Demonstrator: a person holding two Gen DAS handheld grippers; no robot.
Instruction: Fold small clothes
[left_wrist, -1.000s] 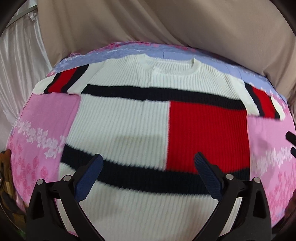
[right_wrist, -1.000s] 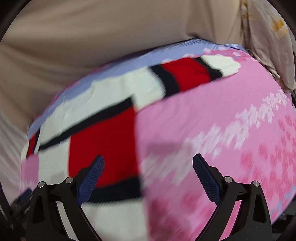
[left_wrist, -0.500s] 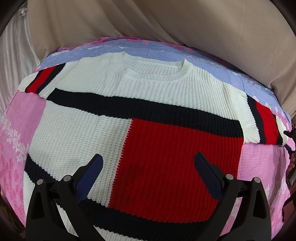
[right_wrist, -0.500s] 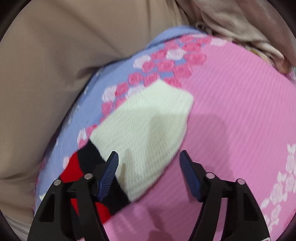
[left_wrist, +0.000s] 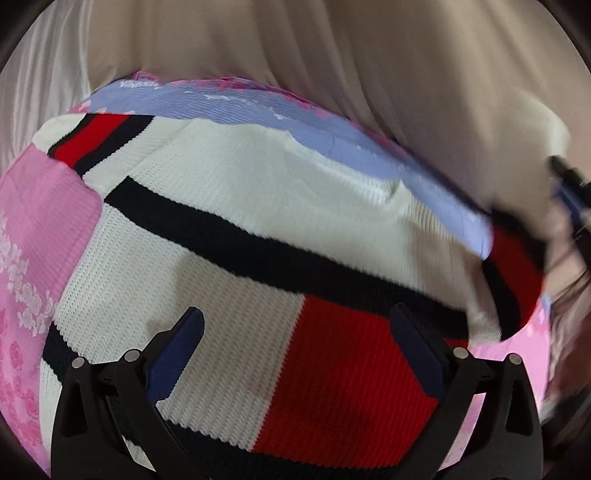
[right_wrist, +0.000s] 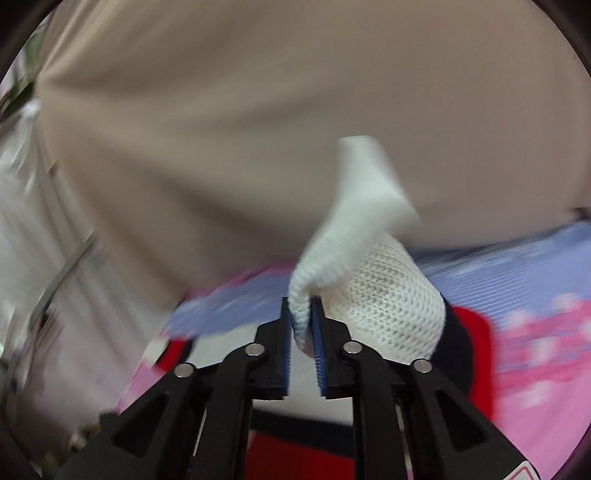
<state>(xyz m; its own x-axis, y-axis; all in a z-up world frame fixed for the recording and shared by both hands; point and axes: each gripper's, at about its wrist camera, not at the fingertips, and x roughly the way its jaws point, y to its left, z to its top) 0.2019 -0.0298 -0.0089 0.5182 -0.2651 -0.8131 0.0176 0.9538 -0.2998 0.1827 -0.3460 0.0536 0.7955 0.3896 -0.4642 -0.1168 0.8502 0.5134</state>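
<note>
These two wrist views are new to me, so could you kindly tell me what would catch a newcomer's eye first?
First, the white cuff of the sweater's sleeve, pinched in the right gripper and lifted off the bedding; its jaws have just been closing on it. Next, the sweater itself, white with navy bands and a big red block, spread flat on the pink floral sheet under the left gripper, whose jaws stand wide apart and empty.
</note>
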